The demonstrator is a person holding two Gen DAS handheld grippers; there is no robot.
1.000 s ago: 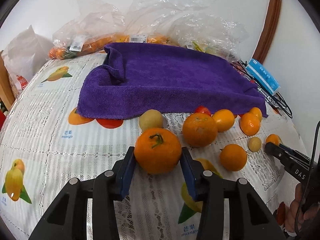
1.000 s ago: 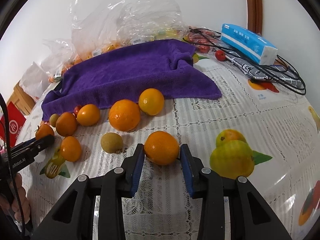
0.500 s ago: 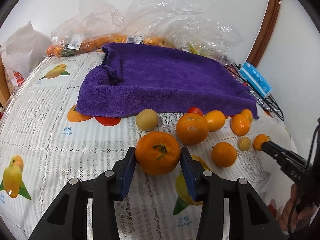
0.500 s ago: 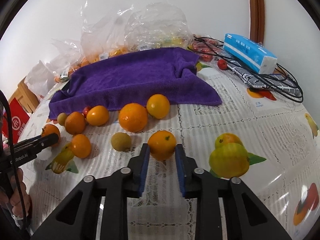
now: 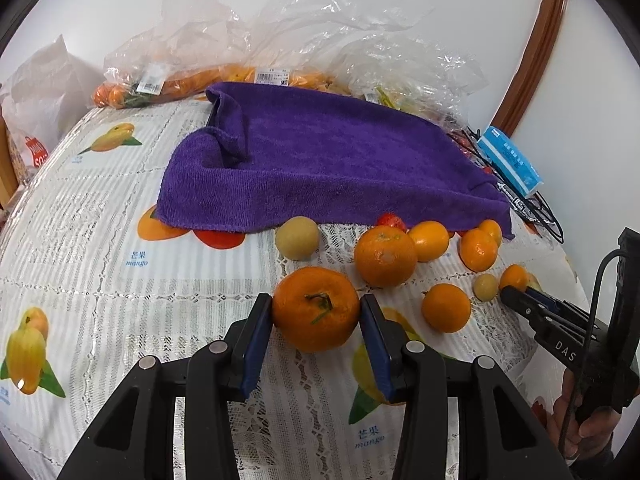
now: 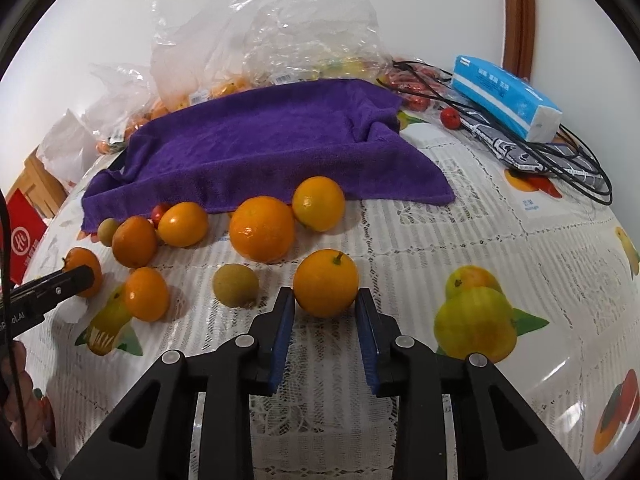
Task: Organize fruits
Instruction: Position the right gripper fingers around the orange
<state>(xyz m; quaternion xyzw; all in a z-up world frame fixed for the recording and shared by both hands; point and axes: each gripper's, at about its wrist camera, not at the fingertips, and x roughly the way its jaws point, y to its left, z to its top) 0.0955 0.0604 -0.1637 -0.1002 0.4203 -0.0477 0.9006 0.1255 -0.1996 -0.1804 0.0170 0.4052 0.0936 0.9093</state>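
Note:
My left gripper is shut on a large orange with a green stem, held just above the tablecloth. My right gripper is shut on a smaller orange at its fingertips. Several oranges, two yellow-green fruits and a red fruit lie in a row before the purple towel, which also shows in the right wrist view. A big orange sits just beyond my left gripper. The right gripper's tip shows in the left wrist view beside a small orange.
Clear plastic bags of fruit lie behind the towel against the wall. A blue tissue pack, black cables and a red fruit lie at the right. A white bag stands at the far left.
My right gripper closed on the smaller orange and drew it back. My left gripper lifted the stemmed orange slightly and pulled back from the row.

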